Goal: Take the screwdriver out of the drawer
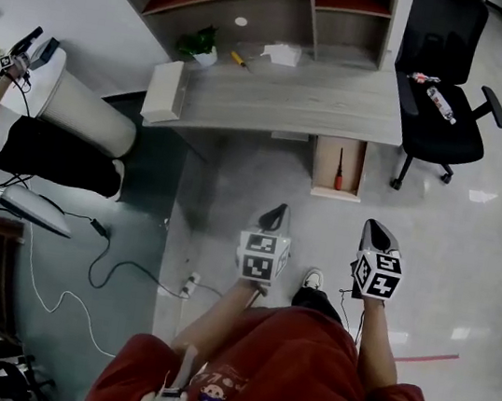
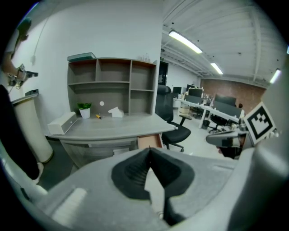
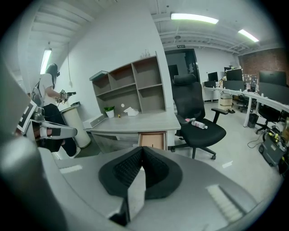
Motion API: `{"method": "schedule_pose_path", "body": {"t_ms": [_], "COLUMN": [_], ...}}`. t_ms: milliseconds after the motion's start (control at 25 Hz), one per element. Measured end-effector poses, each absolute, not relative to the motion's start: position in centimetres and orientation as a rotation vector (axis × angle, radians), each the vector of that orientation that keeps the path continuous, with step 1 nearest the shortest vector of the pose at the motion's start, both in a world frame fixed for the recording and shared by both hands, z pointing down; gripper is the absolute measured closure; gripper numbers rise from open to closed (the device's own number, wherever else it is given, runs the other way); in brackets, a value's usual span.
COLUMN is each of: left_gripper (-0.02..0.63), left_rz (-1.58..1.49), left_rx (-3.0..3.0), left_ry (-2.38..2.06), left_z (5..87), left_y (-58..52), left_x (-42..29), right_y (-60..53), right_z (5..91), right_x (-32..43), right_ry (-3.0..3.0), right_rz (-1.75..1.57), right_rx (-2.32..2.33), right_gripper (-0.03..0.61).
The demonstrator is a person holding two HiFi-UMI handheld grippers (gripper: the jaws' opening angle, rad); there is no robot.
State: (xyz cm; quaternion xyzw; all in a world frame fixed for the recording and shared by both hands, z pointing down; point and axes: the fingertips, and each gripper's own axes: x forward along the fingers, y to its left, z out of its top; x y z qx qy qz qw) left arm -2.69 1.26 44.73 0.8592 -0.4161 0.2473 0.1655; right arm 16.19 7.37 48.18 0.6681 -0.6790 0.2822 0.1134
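The screwdriver (image 1: 339, 169) lies lengthwise in the drawer (image 1: 318, 163), handle toward you, well ahead. Your right tongs (image 1: 373, 225) are slightly nearer than your left tongs (image 1: 277, 210); both are pinched together, empty.

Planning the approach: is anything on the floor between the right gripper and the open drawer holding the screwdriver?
No: the head view shows only bare grey floor between the right gripper and the drawer with the screwdriver.
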Motion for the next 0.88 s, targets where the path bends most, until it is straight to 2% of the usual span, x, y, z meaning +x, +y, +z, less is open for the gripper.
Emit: {"method": "schedule_pose_path", "body": {"t_ms": [520, 880], "left_gripper": [0.615, 0.615], "left_rz": [0.715, 0.717], "left_rx": [2.466, 2.455], "left_ry": [-1.210, -1.211], "left_z": [44.5, 46.1], "left_y": [-2.5, -4.8], "left_x": [3.2, 2.9], "right_y": [3.4, 1.5], "right_z": [48.1, 49.2], "right_x": [21.5, 21.9], "right_ry": [-2.030, -2.012], "right_rz": [0.833, 0.842], "right_rx": [1.958, 1.960], "right_gripper": [0.578, 0.578]}}
